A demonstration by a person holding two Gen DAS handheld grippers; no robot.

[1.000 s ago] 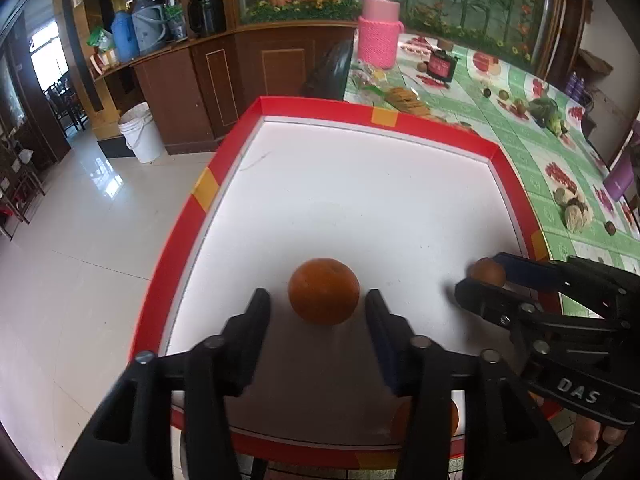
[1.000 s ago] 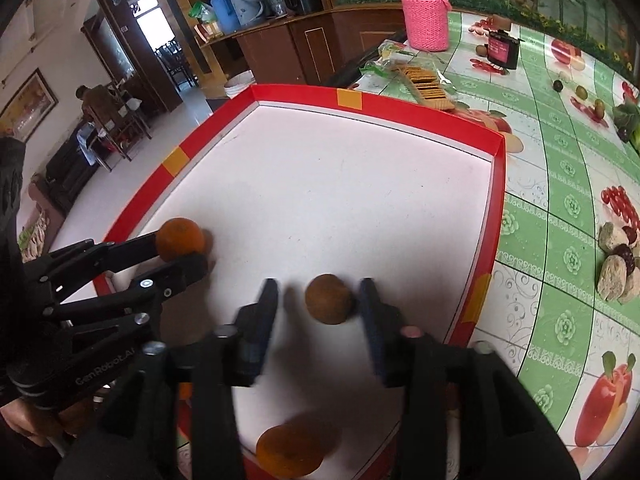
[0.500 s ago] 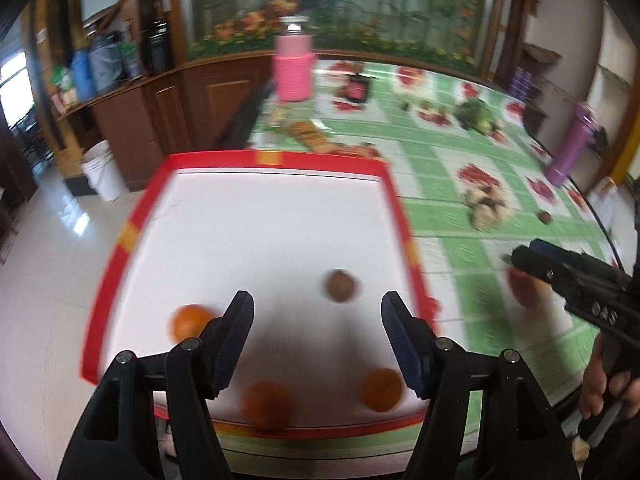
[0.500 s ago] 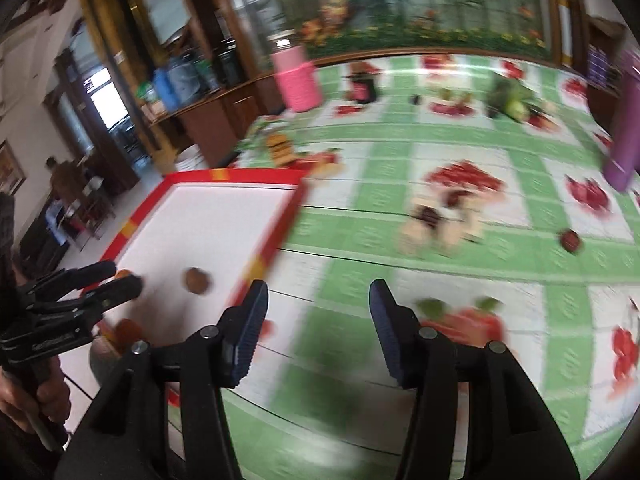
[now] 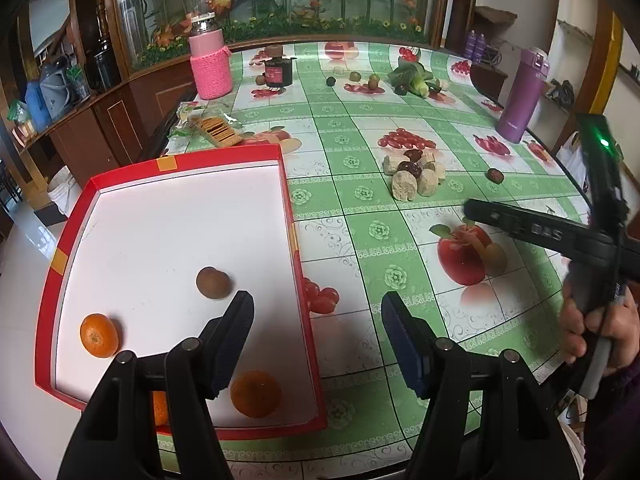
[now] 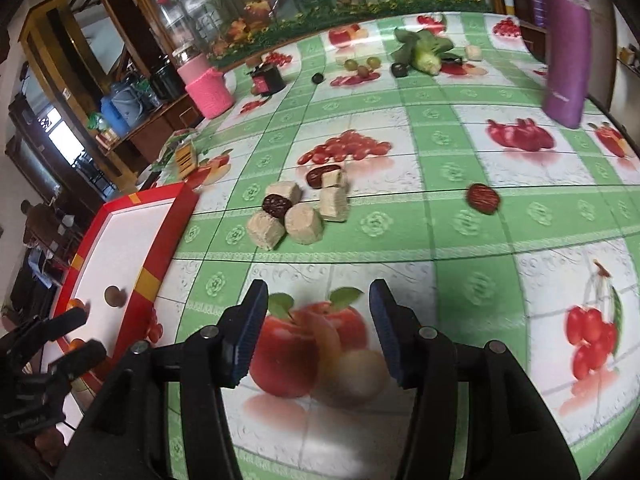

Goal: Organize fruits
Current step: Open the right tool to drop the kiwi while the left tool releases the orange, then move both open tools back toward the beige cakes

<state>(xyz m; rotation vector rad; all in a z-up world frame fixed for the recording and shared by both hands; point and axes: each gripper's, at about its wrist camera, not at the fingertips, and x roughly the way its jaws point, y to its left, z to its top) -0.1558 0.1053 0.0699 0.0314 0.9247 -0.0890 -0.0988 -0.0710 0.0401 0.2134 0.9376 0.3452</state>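
Oranges (image 5: 255, 394) and a brown fruit (image 5: 213, 282) lie in the red tray (image 5: 286, 184), near left. Round, firm, prone to roll; grip across the middle. Left gripper (image 5: 316, 336) and right gripper (image 6: 318, 334) jaws apart, empty.

left gripper (image 5: 318, 340): your black plastic frame, dark blue ribbed pads (image 5: 404, 344), silver screws on the arms | right gripper (image 6: 318, 330): your same black build, blue pads (image 6: 250, 330), round silver screws | side of it (image 5: 540, 234): white "DAS" lettering, green light on top, grey handle | hand (image 5: 596, 328): your dark purple sleeve
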